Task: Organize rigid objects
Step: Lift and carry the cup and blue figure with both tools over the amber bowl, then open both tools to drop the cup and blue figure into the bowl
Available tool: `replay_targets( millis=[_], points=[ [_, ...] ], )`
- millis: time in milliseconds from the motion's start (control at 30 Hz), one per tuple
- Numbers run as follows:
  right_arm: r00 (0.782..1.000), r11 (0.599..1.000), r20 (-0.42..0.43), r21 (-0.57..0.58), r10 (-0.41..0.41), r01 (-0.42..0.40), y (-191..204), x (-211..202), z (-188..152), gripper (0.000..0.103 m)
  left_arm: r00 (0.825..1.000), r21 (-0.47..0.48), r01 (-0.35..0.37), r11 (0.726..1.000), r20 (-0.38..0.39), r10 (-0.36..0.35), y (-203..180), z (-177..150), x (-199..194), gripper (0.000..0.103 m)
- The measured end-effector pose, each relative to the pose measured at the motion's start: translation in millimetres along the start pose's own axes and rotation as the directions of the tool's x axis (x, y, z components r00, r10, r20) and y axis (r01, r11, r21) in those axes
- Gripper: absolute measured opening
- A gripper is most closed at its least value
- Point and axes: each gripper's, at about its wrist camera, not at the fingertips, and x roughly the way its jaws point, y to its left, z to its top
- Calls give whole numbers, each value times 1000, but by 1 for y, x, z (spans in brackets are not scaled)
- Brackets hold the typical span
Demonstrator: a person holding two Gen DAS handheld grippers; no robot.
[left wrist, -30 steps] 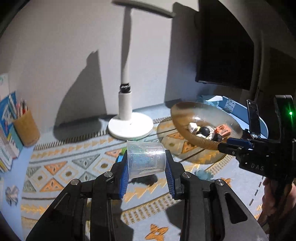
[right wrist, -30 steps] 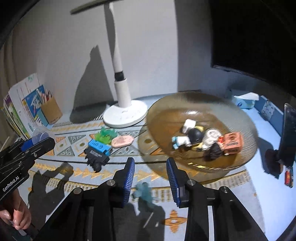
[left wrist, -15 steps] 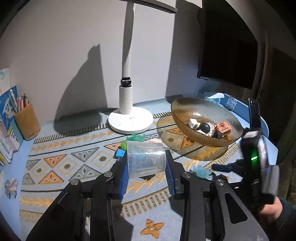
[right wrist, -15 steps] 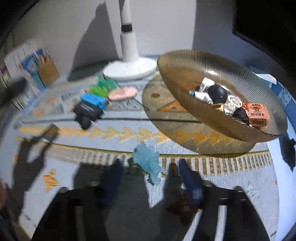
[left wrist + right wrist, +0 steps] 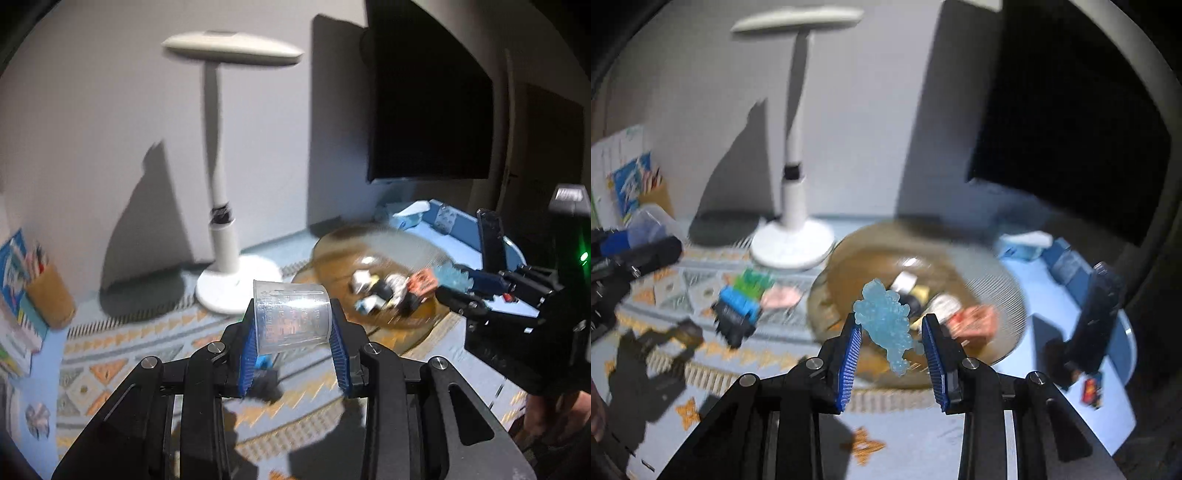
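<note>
While the right tongs (image 5: 890, 343) are closing on the pale blue figure (image 5: 886, 325) at frame centre and the left tongs (image 5: 293, 343) clench the cup (image 5: 291, 314), a loose pinch could drop the figure outside the bowl (image 5: 1004, 291).

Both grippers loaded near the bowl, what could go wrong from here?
1. The right gripper has its jaws closing on the knobbly pale blue toy; most of it sticks out past the pads, so it may slip or twist free.
2. The left gripper pinches the clear cup by its thin wall; it could pop out above the amber bowl.

A knobbly pale-blue translucent toy (image 5: 886, 325) hangs upright above the amber ribbed bowl (image 5: 997, 291).
</note>
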Motion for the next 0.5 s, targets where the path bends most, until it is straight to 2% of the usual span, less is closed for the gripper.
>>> replay_targets(
  millis=[167, 267, 500],
  points=[
    [995, 997, 56, 11, -82, 81, -29, -14, 19, 33, 998, 30, 62, 998, 15, -62, -30, 25, 20, 31],
    [994, 995, 60, 37, -96, 94, -46, -13, 23, 33, 995, 44, 97, 994, 1, -97, -47, 34, 37, 31],
    [992, 990, 28, 76, -120, 117, -74, 12, 23, 33, 991, 91, 132, 987, -31, -129, -76, 47, 75, 31]
  ],
)
